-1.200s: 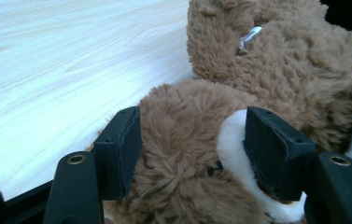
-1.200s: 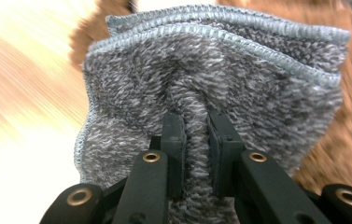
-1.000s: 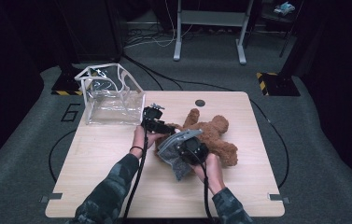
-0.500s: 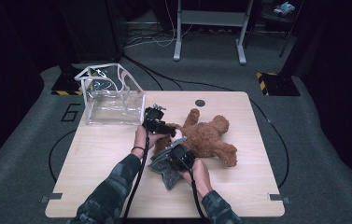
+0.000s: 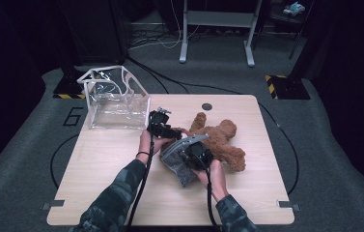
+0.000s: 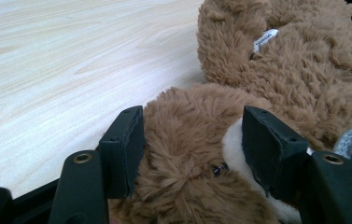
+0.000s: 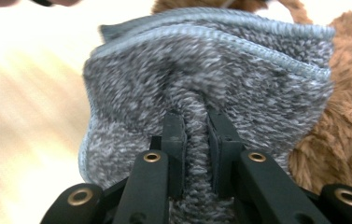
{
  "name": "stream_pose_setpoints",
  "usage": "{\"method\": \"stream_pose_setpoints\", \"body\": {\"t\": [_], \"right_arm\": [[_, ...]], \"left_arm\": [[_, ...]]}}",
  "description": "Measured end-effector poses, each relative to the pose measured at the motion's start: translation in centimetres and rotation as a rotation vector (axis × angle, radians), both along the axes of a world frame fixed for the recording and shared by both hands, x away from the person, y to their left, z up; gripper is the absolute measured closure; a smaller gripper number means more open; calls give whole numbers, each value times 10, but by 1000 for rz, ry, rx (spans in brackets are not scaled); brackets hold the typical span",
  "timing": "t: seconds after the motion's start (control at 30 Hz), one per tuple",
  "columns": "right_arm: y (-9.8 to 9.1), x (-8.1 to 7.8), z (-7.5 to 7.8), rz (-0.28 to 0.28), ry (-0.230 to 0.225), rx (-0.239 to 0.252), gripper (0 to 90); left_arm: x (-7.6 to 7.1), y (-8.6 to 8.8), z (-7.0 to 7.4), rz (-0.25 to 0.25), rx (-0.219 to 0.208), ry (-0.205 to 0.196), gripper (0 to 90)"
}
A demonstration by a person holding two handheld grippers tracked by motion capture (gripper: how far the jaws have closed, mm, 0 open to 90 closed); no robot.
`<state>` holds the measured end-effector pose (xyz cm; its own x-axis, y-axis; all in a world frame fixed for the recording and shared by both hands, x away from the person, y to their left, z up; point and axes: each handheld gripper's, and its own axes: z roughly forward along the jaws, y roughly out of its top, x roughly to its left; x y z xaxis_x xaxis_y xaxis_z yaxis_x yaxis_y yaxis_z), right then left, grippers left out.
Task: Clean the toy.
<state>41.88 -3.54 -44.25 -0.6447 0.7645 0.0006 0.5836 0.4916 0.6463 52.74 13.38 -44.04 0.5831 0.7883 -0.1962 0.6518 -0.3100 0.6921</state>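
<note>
Right gripper [image 5: 188, 151] with grey knit garment [image 5: 179, 162] shifts left since earlier frame, jaws pinched narrow on fabric fold. Left gripper [image 5: 170, 133] clamps head of brown plush teddy bear [image 5: 218, 140], frame centre on pale wooden table [image 5: 112, 164]. Both soft, light, floppy; grip bunched fabric near hem.

Between the black left claw [image 6: 190, 140] pads sits the teddy bear [image 5: 220, 140], shaggy brown with a white patch. The right claw [image 7: 196, 140], black too, pinches a knit garment [image 7: 201, 84], speckled grey with a paler blue-grey hem. Pale wood-grain table [image 5: 112, 159].
</note>
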Motion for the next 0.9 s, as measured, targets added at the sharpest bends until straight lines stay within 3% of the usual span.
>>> {"method": "stream_pose_setpoints", "body": {"t": [0.13, 0.27, 0.33, 0.43, 0.6, 0.73, 0.9], "right_arm": [[7, 5, -18, -4, 18, -28, 790], [10, 4, -27, 13, 52, -54, 791], [9, 2, -32, 25, 99, -68, 791], [2, 0, -31, 44, 131, -47, 791], [-23, -11, -1, 21, 75, 45, 790], [-57, -17, 25, -59, 0, 100, 787], [-102, -14, 41, -171, -61, 126, 785]], "left_arm": [[0, 1, -1, -8, -2, 6, 399], [0, 1, -1, -7, -3, 2, 399], [0, 1, -1, -3, -6, 2, 399], [0, 1, -1, 1, -11, -1, 399], [-1, 2, 0, 11, -11, -15, 398], [-2, 2, 2, 12, -10, -25, 396], [-4, 2, 4, 25, -19, -43, 386]]}}
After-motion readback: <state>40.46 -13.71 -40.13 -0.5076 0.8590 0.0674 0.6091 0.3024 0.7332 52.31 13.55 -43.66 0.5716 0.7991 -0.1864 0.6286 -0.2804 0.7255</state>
